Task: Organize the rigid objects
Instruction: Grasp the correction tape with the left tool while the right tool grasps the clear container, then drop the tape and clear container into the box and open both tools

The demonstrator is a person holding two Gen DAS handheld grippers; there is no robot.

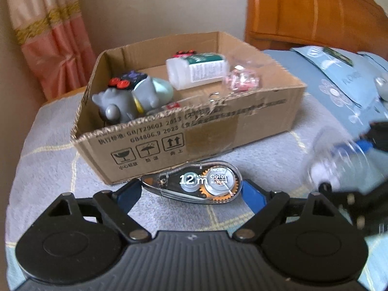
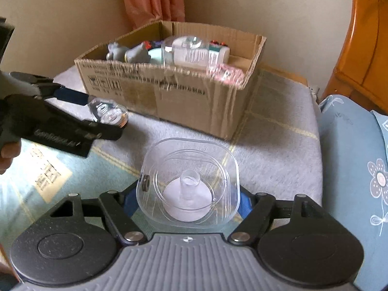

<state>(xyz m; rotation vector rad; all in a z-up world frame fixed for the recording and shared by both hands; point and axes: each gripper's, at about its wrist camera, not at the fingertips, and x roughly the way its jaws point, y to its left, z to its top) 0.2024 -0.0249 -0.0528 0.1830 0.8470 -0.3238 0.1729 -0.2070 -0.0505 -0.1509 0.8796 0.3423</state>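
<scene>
From the left wrist, the left gripper (image 1: 191, 189) is closed across a correction tape dispenser (image 1: 194, 181), one blue finger at each end, just in front of the cardboard box (image 1: 194, 126) on the checked blanket (image 1: 48, 165). Inside the box lie a grey toy figure (image 1: 128, 99) and a white bottle (image 1: 196, 70); the right gripper's load is only a smear at the right edge. The right wrist shows it sharply: the right gripper (image 2: 188, 194) clamps a clear plastic container (image 2: 188, 184), probably a lidded tub, short of the box.
</scene>
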